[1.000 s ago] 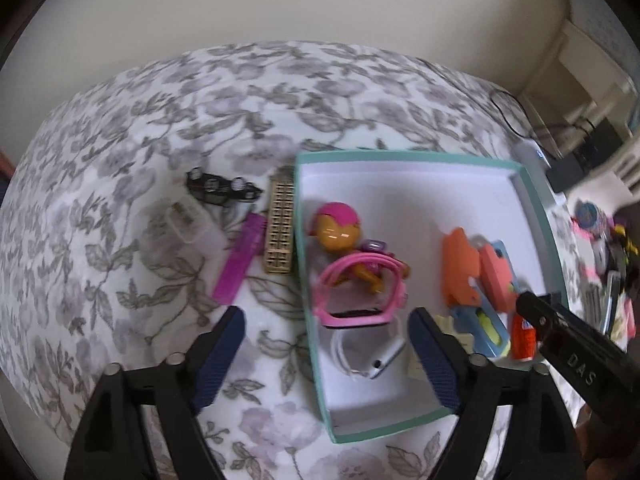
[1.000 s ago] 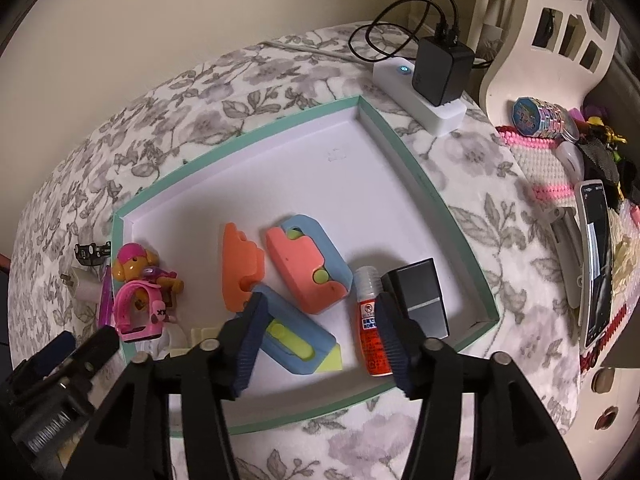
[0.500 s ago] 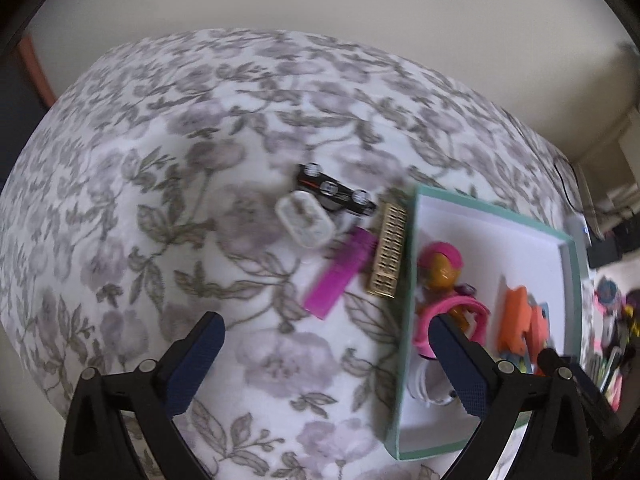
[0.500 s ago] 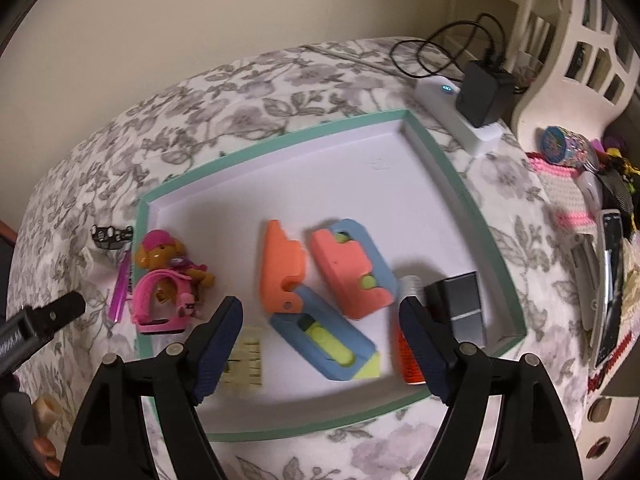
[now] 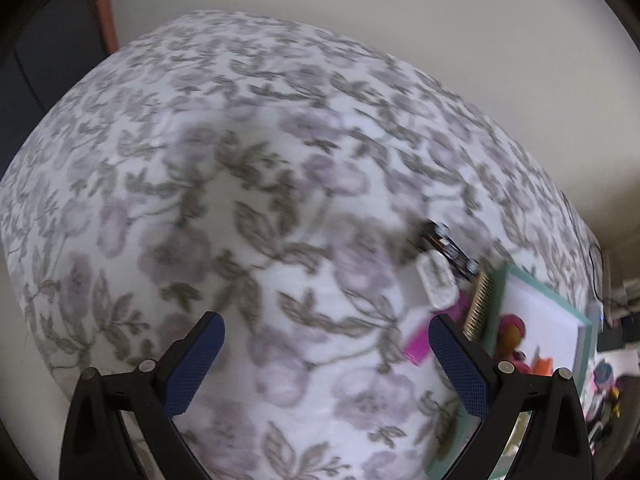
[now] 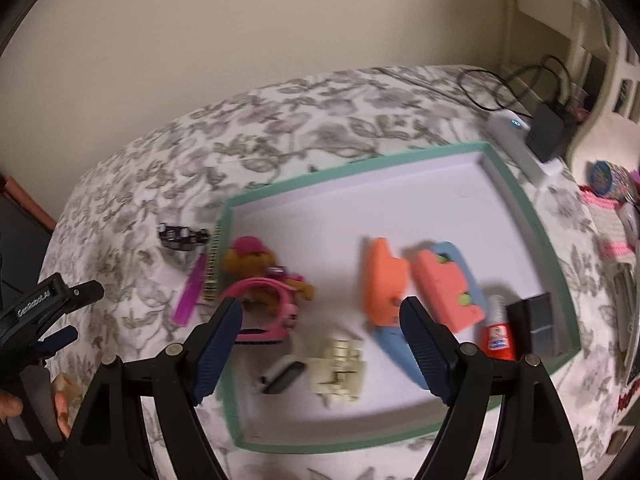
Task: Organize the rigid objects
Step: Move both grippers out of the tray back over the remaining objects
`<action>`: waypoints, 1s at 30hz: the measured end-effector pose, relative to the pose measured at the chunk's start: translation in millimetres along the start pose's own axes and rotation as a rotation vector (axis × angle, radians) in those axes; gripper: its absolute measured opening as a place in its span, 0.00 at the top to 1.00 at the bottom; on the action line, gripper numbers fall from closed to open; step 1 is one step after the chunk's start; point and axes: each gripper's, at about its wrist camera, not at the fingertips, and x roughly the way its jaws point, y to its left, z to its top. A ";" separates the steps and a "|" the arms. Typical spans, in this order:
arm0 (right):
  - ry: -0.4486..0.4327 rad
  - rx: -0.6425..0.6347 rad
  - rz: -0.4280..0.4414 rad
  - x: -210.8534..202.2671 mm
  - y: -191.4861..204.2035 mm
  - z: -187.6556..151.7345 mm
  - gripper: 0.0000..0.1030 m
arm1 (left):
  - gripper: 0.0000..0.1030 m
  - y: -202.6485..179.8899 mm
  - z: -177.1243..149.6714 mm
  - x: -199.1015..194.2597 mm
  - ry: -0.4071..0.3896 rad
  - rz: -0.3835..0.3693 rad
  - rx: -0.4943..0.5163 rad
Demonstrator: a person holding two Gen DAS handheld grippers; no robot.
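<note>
A teal-rimmed white tray [image 6: 360, 165] lies on the floral bedspread. Inside it are a pink watch [image 6: 264, 309], a toy dog [image 6: 249, 257], an orange block [image 6: 382, 276], a pink-and-blue block [image 6: 444, 282], a red glue bottle [image 6: 496, 334], a black box [image 6: 534, 324] and a beige piece [image 6: 340, 368]. Left of the tray lie a black part [image 6: 182, 236], a magenta bar [image 6: 190, 296] and a beige comb [image 6: 211, 268]. My right gripper [image 6: 322, 322] hovers open above the tray's near side. My left gripper [image 5: 326, 364] is open over bare bedspread, with the magenta bar [image 5: 418, 340] just beyond its right finger.
A white power strip [image 6: 520, 144] with a black adapter and cables sits behind the tray. Trinkets and pink items [image 6: 608, 200] crowd the right edge. A small white box [image 5: 436, 283] lies by the black part [image 5: 450, 248]. A hand [image 6: 60, 396] holds the left gripper's handle.
The left gripper swung left, away from the tray, to open bedspread. The right gripper drew back and leftward, and its jaws spread wider. Both views are motion-blurred.
</note>
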 end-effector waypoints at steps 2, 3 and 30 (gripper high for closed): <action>0.002 -0.019 0.000 2.2 9.8 -0.5 0.21 | 0.00 10.4 3.7 -1.9 -0.013 0.005 -0.020; 0.004 -0.023 0.002 3.7 13.6 -1.1 0.21 | 0.00 13.7 5.1 -2.5 -0.016 0.004 -0.027; 0.046 -0.113 0.037 41.8 79.9 27.1 0.21 | 0.00 3.6 45.2 8.3 -0.088 -0.095 0.008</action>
